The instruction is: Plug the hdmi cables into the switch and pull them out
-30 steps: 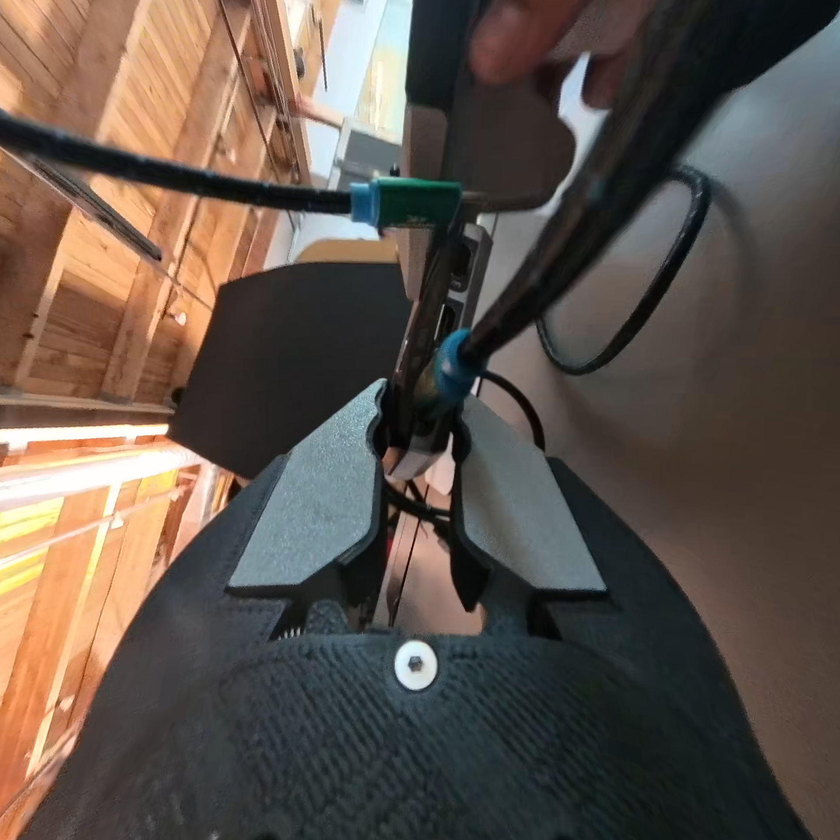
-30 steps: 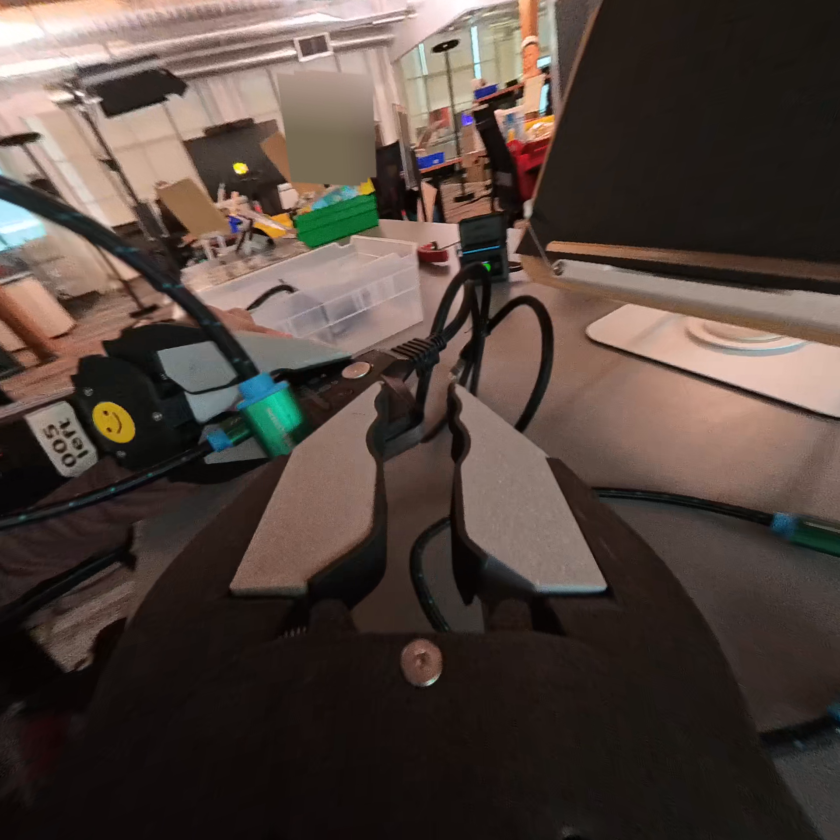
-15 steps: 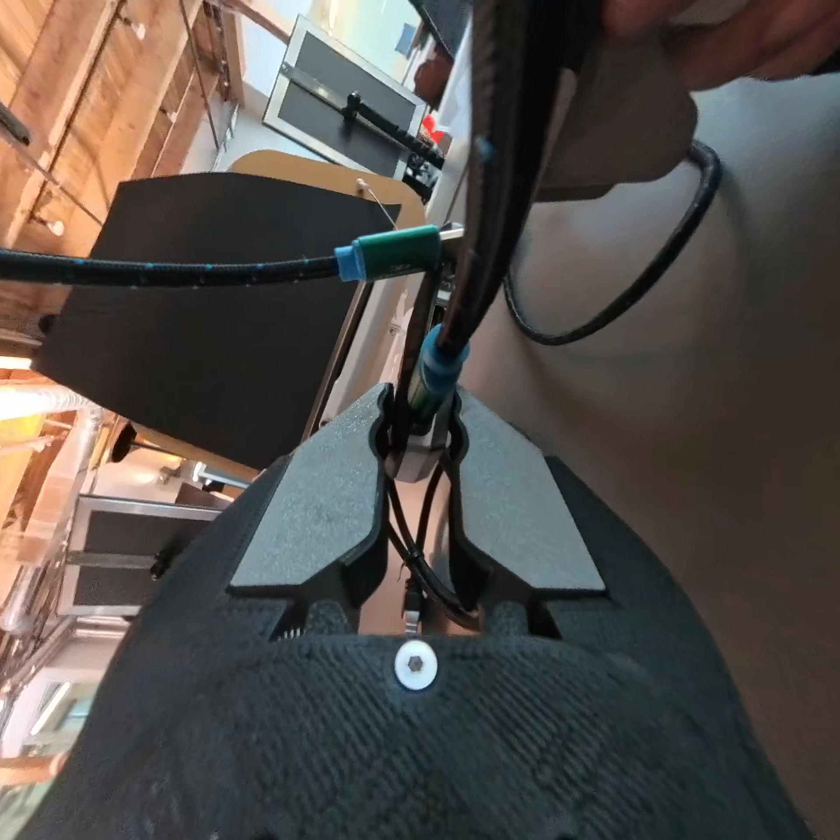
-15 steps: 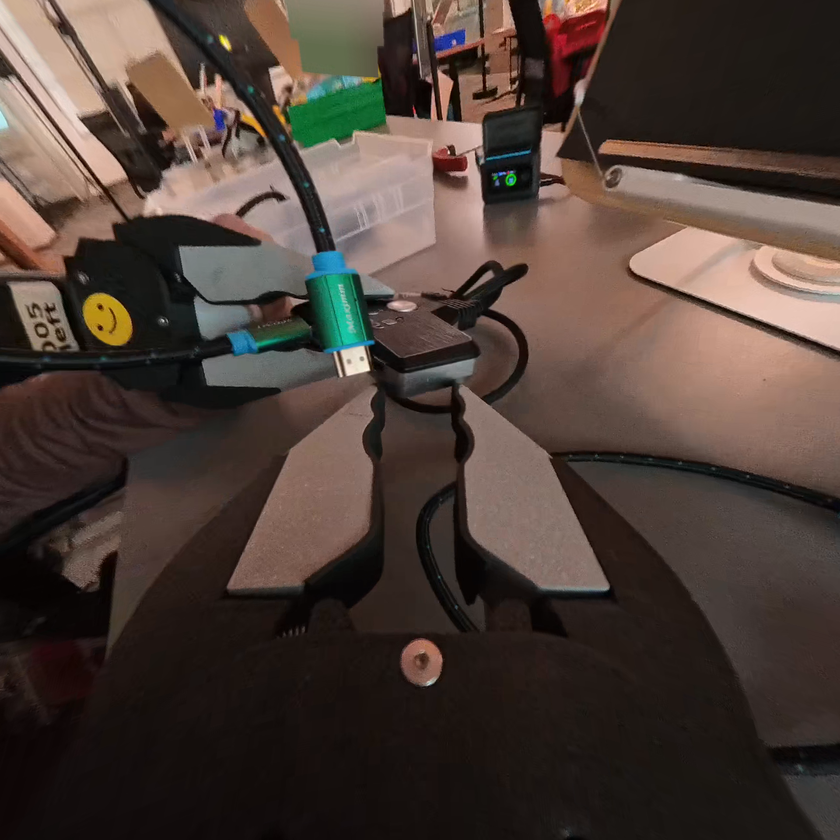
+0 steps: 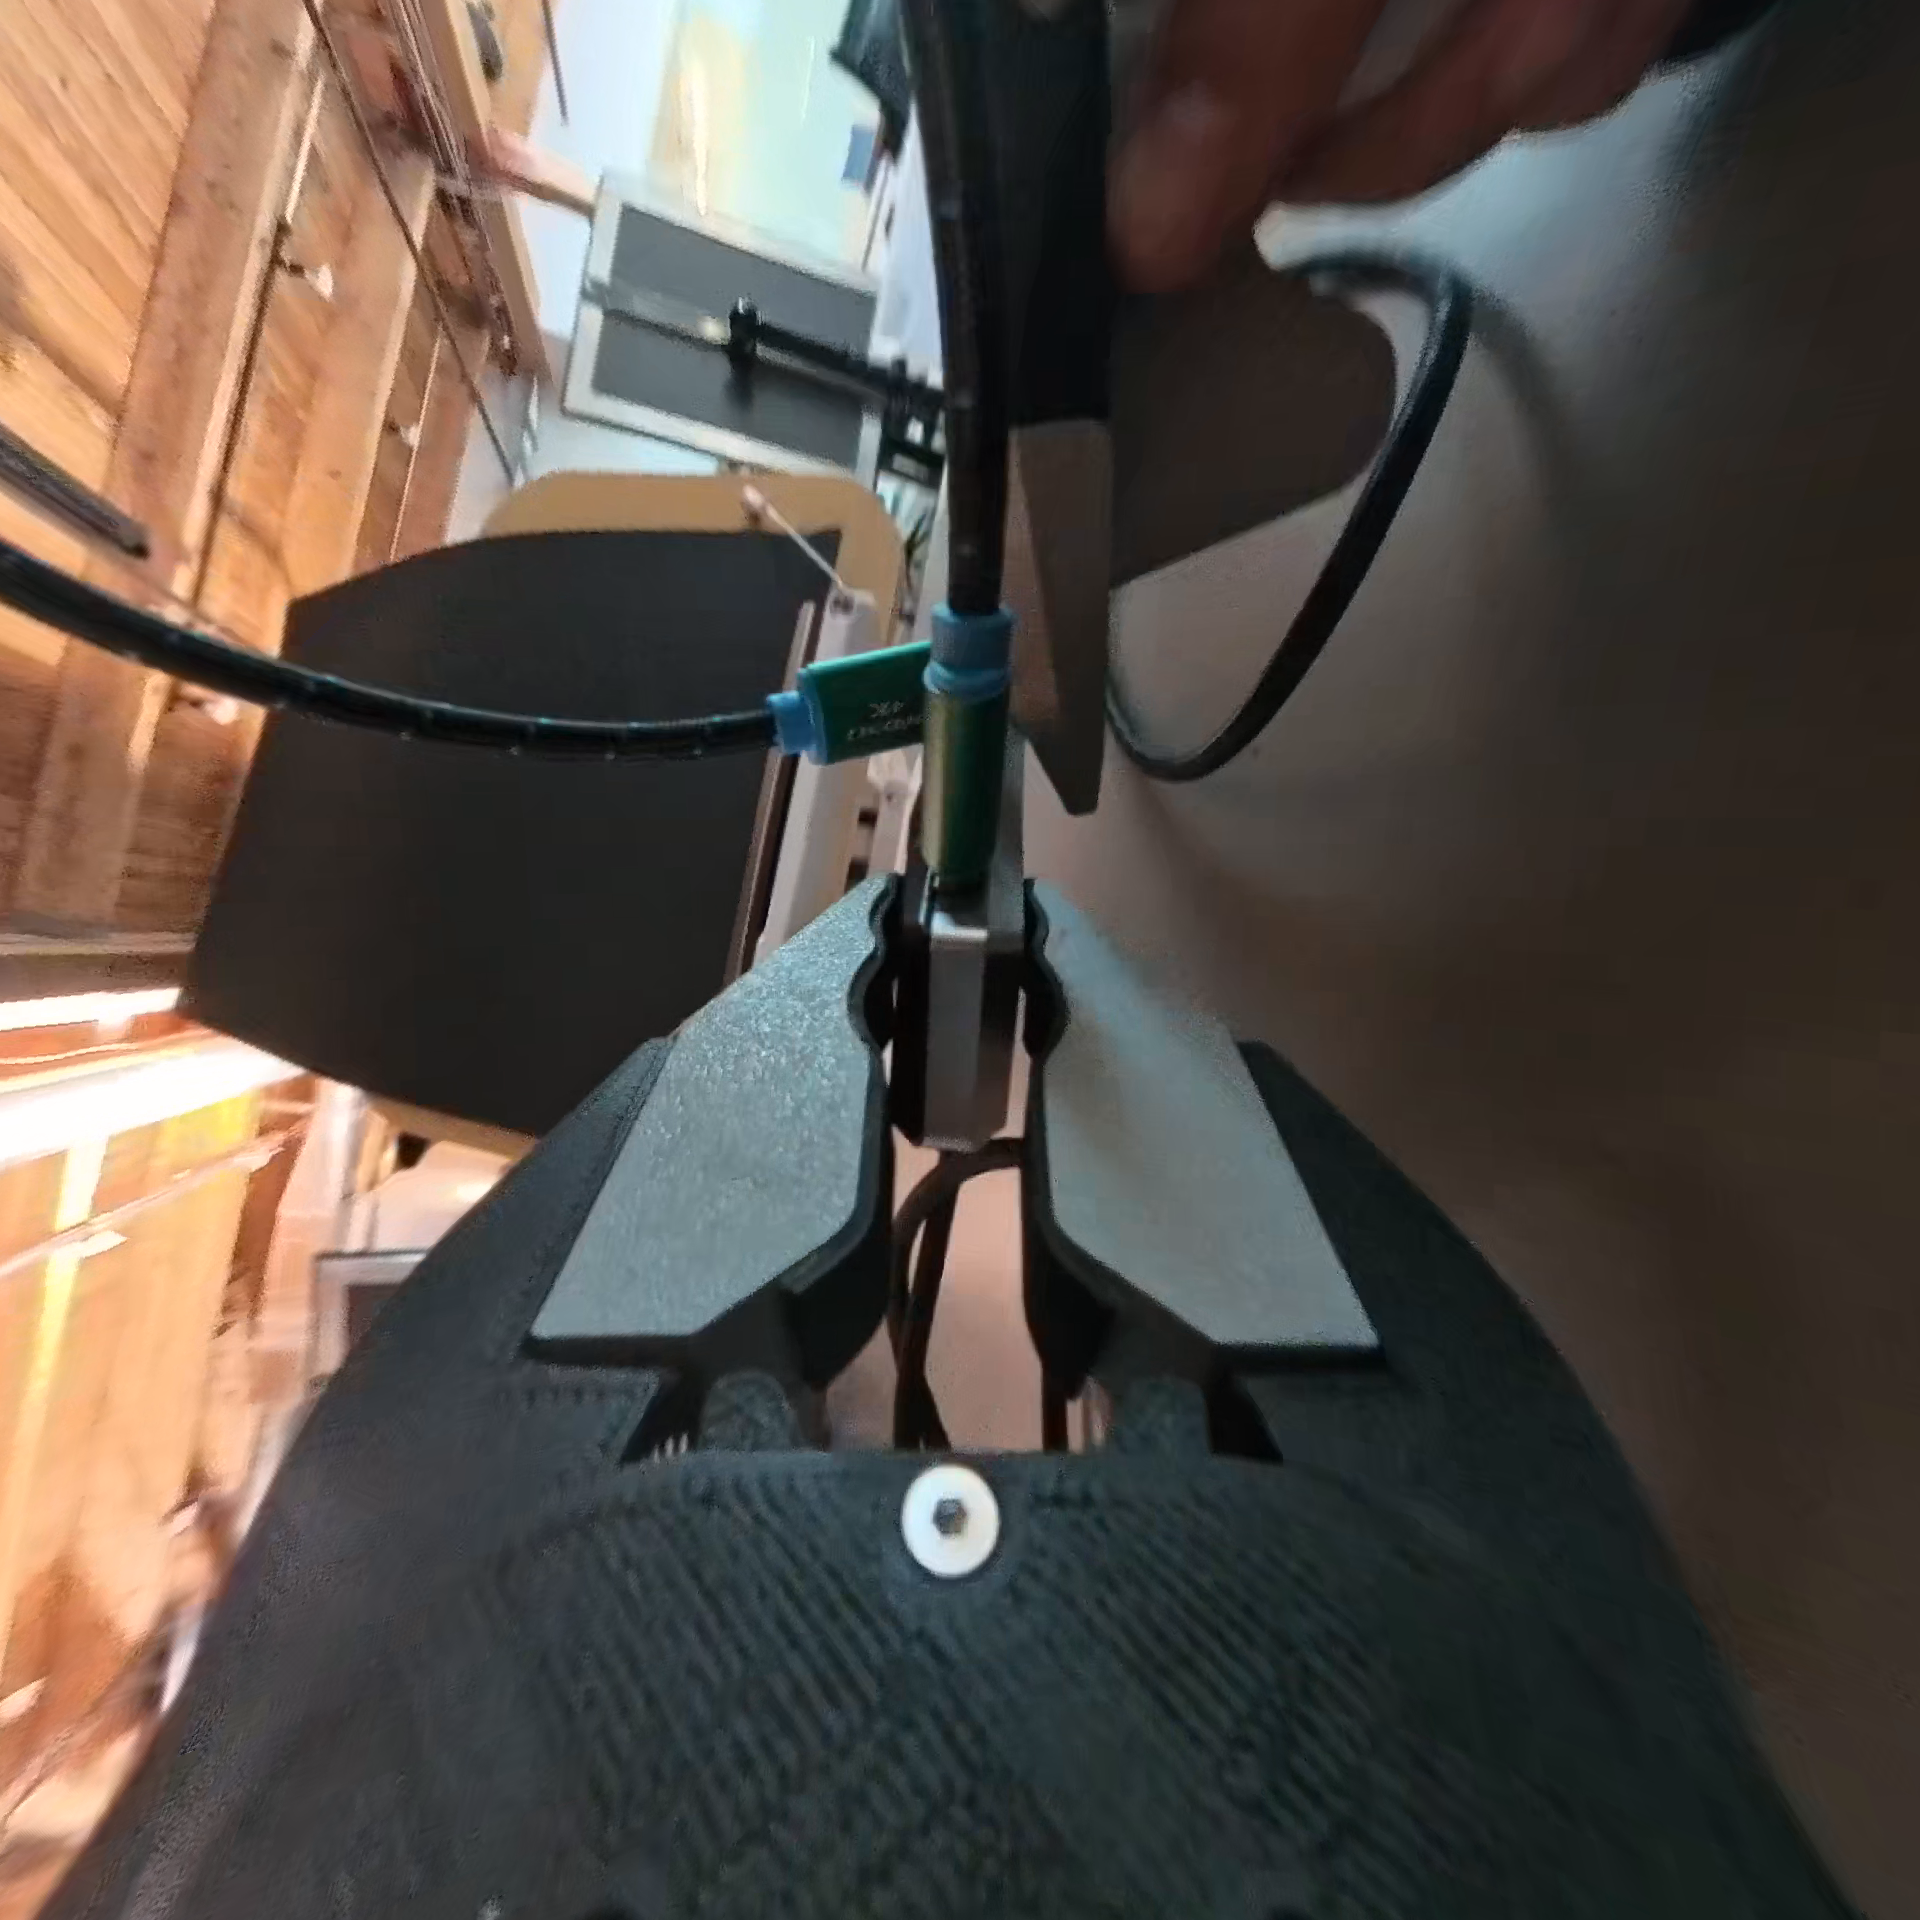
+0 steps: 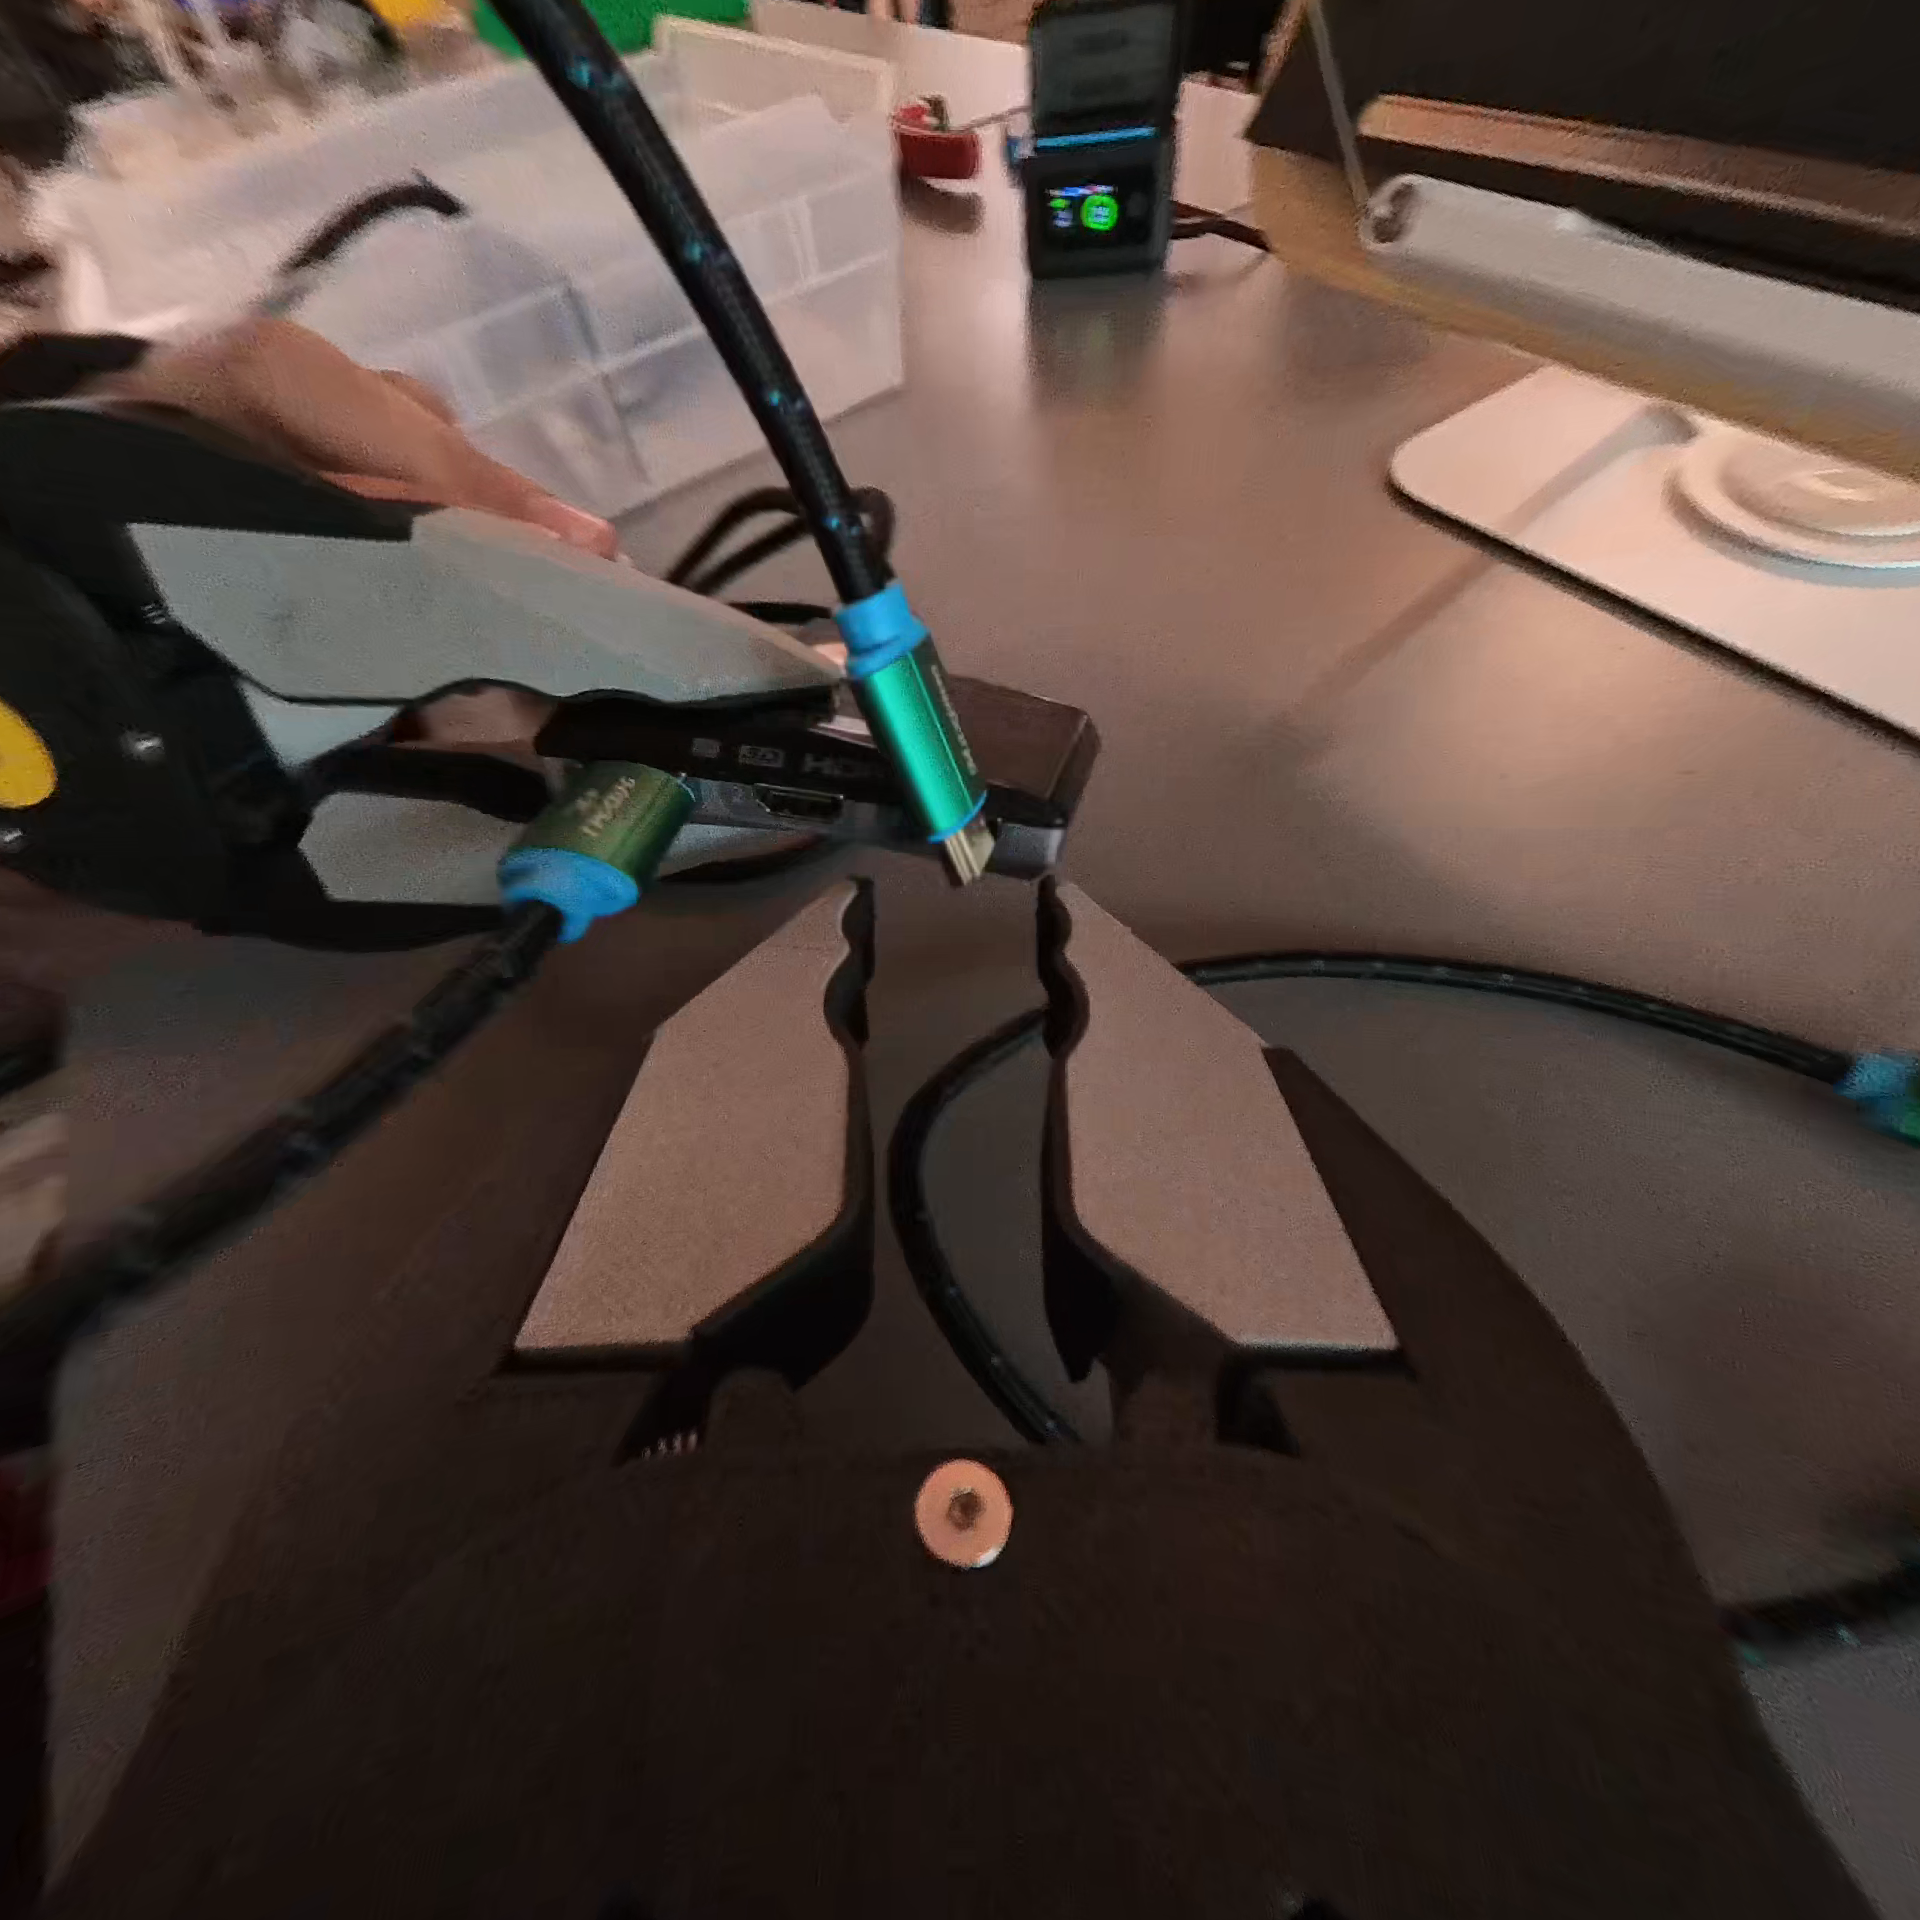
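Note:
In the left wrist view my left gripper is shut on the grey and black switch, with both pads pressed on its sides. One green HDMI plug sits in a port of the switch. A second green plug hangs loose beside it on its braided cable. In the right wrist view my right gripper is open and empty, just short of the switch. The loose plug dangles in front of the switch with its metal tip bare. The plugged one is at the left. A free port shows between them.
On the grey table stand a clear plastic organiser box, a small black device with a lit screen and a monitor's white base. Another cable with a green plug lies at the right. A hand holds the left gripper. Less than 4 cm separates the two grippers' tips.
My right gripper has opened wider and has drawn near the switch. The left jaws have closed tighter, and the switch now sits deeper between them. The loose green plug has swung in front of the switch.

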`<state>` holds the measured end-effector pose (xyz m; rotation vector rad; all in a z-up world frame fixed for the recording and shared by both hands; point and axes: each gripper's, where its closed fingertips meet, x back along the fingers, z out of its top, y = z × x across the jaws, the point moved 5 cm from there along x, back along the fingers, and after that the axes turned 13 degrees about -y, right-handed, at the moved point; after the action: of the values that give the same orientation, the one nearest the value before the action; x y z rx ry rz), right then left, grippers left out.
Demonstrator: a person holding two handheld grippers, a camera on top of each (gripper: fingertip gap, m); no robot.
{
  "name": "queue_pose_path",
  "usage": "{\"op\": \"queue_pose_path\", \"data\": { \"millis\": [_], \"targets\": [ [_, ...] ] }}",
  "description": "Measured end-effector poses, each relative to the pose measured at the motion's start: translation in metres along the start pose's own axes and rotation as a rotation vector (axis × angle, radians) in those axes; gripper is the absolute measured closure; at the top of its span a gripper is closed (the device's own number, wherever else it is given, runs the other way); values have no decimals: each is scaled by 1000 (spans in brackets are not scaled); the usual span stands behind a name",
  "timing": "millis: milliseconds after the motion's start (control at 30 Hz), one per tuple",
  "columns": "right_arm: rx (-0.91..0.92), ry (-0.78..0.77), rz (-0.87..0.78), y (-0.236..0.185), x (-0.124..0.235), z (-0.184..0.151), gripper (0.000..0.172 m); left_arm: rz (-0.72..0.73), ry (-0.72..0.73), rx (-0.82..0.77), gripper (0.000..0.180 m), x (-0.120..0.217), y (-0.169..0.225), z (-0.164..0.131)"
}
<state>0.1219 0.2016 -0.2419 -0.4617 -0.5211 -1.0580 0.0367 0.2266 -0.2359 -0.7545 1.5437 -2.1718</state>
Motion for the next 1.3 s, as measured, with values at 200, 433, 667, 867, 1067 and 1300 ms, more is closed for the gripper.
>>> {"op": "queue_pose_path", "data": {
  "millis": [200,433,667,867,1067,1300],
  "targets": [
    [-65,5,-165,22,14,-5,132,31,-102,40,162,-13,-3,-15],
    [-39,-303,35,-1,-18,-34,151,66,-130,189,161,-14,-21,-34],
    [326,-411,473,-72,17,-67,151,95,-135,209,161,-11,-28,-39],
    [147,-479,392,-59,48,-71,166,108,-123,255,161,-10,-35,-45],
    [-1,-281,286,-64,48,-23,163,126,-124,250,161,-11,-35,-48],
    [-165,-307,-35,-5,-30,-5,140,134,-147,199,162,-14,-29,-48]
  ]
}}
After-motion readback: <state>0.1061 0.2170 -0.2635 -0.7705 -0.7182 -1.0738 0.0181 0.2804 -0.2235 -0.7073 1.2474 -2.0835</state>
